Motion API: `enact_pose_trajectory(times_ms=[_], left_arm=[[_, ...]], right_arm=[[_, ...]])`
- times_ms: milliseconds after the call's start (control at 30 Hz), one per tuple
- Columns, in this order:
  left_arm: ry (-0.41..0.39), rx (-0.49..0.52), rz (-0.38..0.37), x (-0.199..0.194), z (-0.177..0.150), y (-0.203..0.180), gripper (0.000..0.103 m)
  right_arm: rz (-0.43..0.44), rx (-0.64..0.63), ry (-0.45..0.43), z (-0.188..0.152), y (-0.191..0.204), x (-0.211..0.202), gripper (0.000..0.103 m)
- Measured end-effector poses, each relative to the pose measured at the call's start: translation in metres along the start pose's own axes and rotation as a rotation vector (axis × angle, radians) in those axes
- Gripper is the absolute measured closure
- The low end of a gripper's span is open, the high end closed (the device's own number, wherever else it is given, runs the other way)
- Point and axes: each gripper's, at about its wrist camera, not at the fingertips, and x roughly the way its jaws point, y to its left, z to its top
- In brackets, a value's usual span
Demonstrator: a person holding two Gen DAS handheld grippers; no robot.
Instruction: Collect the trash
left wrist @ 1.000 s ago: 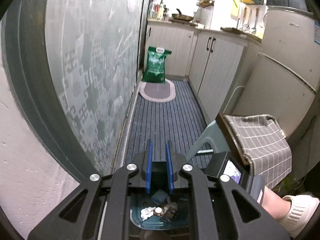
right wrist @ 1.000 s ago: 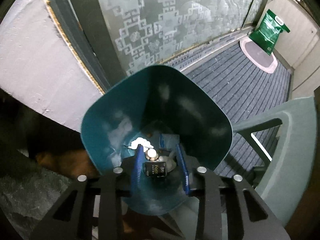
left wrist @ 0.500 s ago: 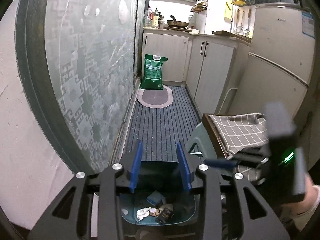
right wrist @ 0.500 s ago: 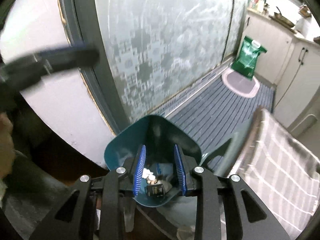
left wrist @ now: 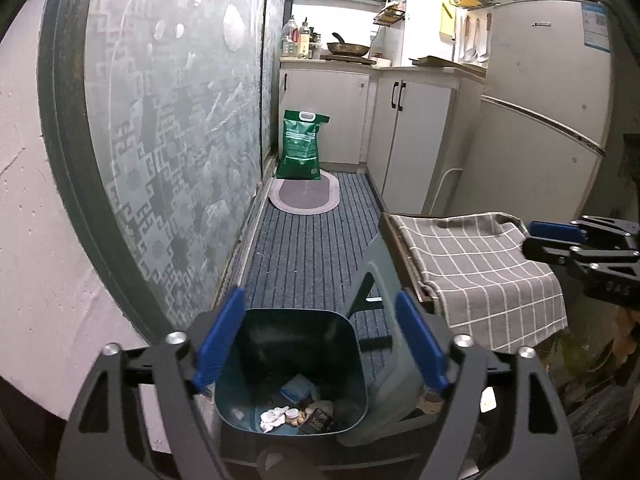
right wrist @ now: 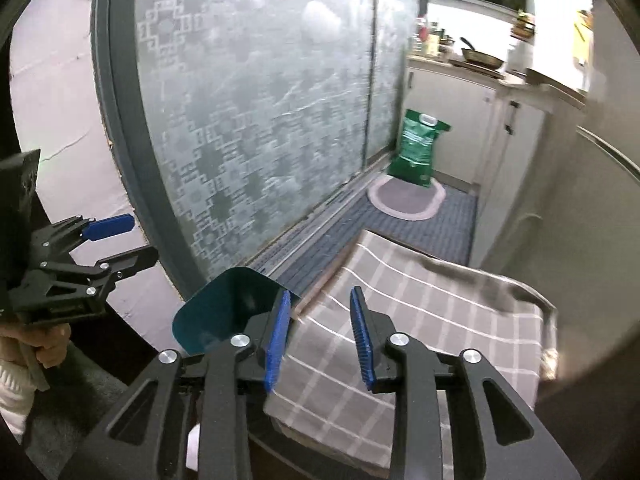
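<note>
Teal plastic bin (left wrist: 256, 360) stands on the floor under your left claw (left wrist: 320, 340), whose blue pads have just been opening and now stand wide on both sides of the rim without touching it. Trash lies at the bottom: white crumpled paper (left wrist: 274, 418), a blue packet (left wrist: 297, 386) and a black box (left wrist: 318, 425) with gold print too small to read. Your right claw (right wrist: 320, 340) has just been opening a little and holds nothing, above the checked cloth (right wrist: 420, 320). The green sack (left wrist: 302, 146) has white lettering, unreadable.
</note>
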Motion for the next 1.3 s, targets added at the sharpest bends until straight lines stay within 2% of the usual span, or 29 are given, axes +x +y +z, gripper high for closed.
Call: enact_pose_trajectory(times_ms=[233, 400, 800, 1300], left_arm=[[-0.012, 0.022, 0.014, -0.005, -0.004, -0.02, 0.006], [0.0, 0.02, 0.011, -0.008, -0.008, -0.032, 0.004], [-0.017, 0.008, 0.012, -0.019, -0.01, -0.049, 0.003], [0.01, 0.005, 0.045, -0.021, -0.011, -0.05, 0.003]], right_arm=[[-0.041, 0.06, -0.038, -0.025, -0.022, -0.032, 0.036], [-0.062, 0.088, -0.047, -0.043, -0.029, -0.043, 0.016], [-0.067, 0.12, -0.053, -0.076, -0.032, -0.063, 0.005], [-0.063, 0.121, -0.038, -0.081, -0.037, -0.065, 0.004]])
